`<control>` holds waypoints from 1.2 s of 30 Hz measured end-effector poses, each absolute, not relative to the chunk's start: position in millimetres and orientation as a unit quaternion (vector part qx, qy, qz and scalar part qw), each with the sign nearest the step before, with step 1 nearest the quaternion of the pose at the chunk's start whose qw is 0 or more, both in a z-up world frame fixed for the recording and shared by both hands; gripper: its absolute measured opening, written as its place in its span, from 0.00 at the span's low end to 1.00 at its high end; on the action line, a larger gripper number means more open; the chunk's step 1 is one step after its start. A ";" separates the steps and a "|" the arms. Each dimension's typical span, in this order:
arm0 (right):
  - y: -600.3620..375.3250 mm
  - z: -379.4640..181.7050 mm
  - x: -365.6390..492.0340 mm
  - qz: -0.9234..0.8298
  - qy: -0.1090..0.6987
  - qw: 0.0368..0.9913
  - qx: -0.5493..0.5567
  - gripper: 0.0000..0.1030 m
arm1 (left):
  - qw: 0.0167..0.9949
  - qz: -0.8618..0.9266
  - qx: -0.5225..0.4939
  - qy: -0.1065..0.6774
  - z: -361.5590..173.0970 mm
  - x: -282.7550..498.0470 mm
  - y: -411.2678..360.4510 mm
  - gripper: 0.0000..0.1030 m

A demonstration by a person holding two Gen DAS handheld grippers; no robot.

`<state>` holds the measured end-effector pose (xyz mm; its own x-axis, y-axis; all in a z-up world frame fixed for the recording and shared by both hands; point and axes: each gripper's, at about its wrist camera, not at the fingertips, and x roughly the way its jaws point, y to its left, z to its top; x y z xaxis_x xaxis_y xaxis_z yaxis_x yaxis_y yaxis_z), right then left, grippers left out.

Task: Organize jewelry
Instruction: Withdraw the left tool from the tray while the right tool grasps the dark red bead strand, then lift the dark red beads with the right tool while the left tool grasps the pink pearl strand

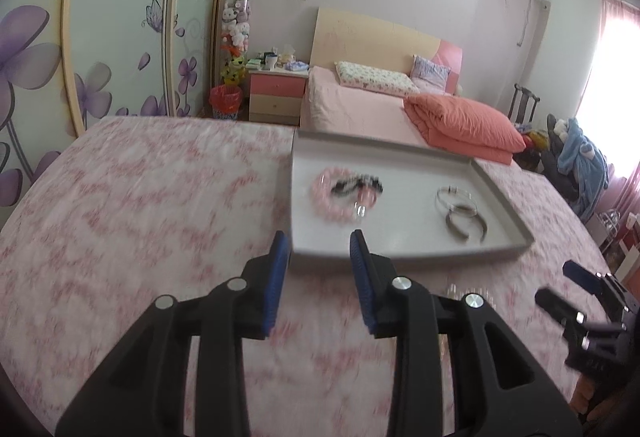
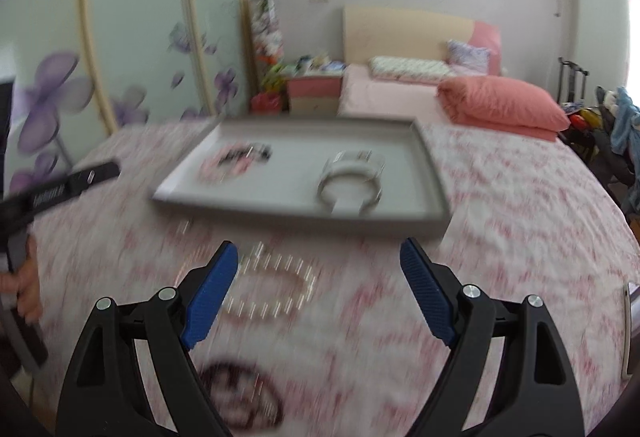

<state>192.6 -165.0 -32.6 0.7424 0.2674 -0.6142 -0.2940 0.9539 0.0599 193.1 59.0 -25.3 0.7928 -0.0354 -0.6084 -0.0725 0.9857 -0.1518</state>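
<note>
The left tool (image 1: 318,247) is matte black plastic, its two fingers (image 1: 280,257) faced with ribbed blue pads. Triangular cut-outs lighten the linkage arms, which turn on round silver pivot pins. The right tool (image 2: 319,255) has the same build: black arms with triangular openings, silver pins and ribbed blue pads. Seen from the side in the left wrist view, it shows small silver screws on its black body. From the right wrist view, the left tool's black side bears faint pale lettering, too blurred to read.

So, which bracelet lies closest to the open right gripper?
The clear beaded bracelet, on the pink bedspread just ahead of the right gripper. The pink bracelet and metal bangles lie in the grey tray.
</note>
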 end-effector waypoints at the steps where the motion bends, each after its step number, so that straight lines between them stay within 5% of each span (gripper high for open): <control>1: -162.4 -36.6 186.1 0.159 0.334 0.929 -0.024 0.81 | 0.942 0.010 -0.082 0.325 -27.7 188.0 59.0 0.32; 16: -127.9 -79.9 138.6 0.203 0.407 0.889 -0.059 0.79 | 0.936 0.004 -0.080 0.342 -36.0 157.4 47.3 0.34; 20: -123.8 -86.2 136.1 0.196 0.412 0.886 -0.081 0.65 | 0.935 0.002 -0.078 0.345 -36.4 156.6 43.9 0.34; 24: -129.9 -82.4 136.1 0.192 0.414 0.887 -0.074 0.24 | 0.933 -0.001 -0.077 0.351 -38.8 158.7 40.3 0.35; 26: -138.4 -81.6 139.6 0.186 0.419 0.886 -0.064 0.14 | 0.932 -0.006 -0.078 0.354 -40.5 159.1 38.3 0.35; 36: -191.2 -80.4 185.9 0.081 0.429 0.899 -0.025 0.12 | 0.921 -0.044 -0.066 0.380 -55.3 166.8 16.8 0.35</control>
<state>185.9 -191.2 -80.4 0.6179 0.1249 -0.7762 -0.1675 0.9856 0.0253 166.8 16.8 -55.3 0.7066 -0.1320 -0.6951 0.0312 0.9873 -0.1558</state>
